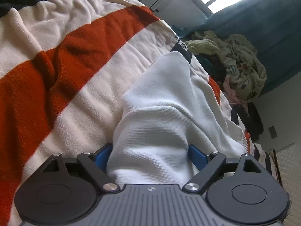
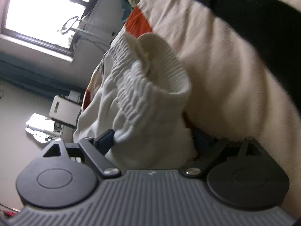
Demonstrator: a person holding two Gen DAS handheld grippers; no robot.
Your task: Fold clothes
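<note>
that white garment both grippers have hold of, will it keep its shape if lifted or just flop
Probably flop: the white garment already sags in soft folds between the left gripper jaws. Its gathered waistband near the right gripper looks stretchy, so it may bunch. The ribbed knit seems light and unlikely to slip on the striped blanket.

One white garment (image 1: 158, 113), elastic waistband bunched in right wrist view; one striped blanket (image 1: 65, 56) with cream, orange, black bands; one heap of unfolded laundry (image 1: 235, 64), pieces too tangled to count; two claws, left claw (image 1: 150, 154) and right claw (image 2: 154, 141); one window (image 2: 45, 13); one teal curtain (image 1: 263, 18)
</note>
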